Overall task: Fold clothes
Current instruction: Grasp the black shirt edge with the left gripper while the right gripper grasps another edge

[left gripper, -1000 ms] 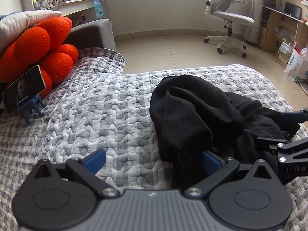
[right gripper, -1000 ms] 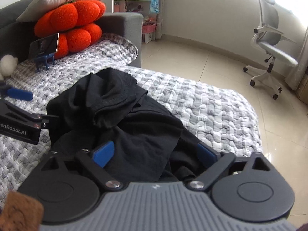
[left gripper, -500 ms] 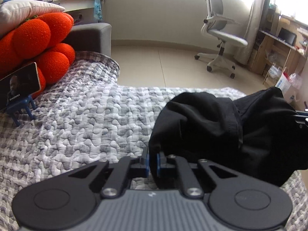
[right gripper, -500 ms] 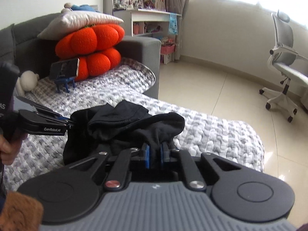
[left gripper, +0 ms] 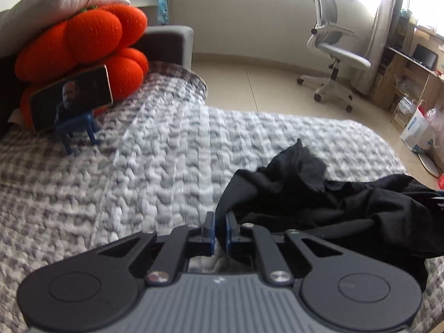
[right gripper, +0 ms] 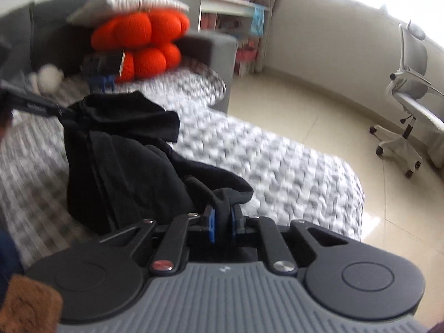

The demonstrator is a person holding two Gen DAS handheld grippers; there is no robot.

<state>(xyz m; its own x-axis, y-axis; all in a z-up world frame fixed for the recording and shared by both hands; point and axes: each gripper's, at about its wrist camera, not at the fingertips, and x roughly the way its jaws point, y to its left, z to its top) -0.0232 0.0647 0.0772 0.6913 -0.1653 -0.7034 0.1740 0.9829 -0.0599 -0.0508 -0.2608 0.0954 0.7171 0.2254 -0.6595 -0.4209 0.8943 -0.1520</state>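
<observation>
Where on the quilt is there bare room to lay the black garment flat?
Bare quilt lies between the phone stand and the garment, and on toward the far edge. It is crowded by the orange cushions.

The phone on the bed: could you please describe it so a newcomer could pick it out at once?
Start at the orange pumpkin cushions at the head of the quilted bed. Leaning against them, a phone stands sideways on a small blue stand. It is the only flat, dark, glossy thing among soft furnishings.
</observation>
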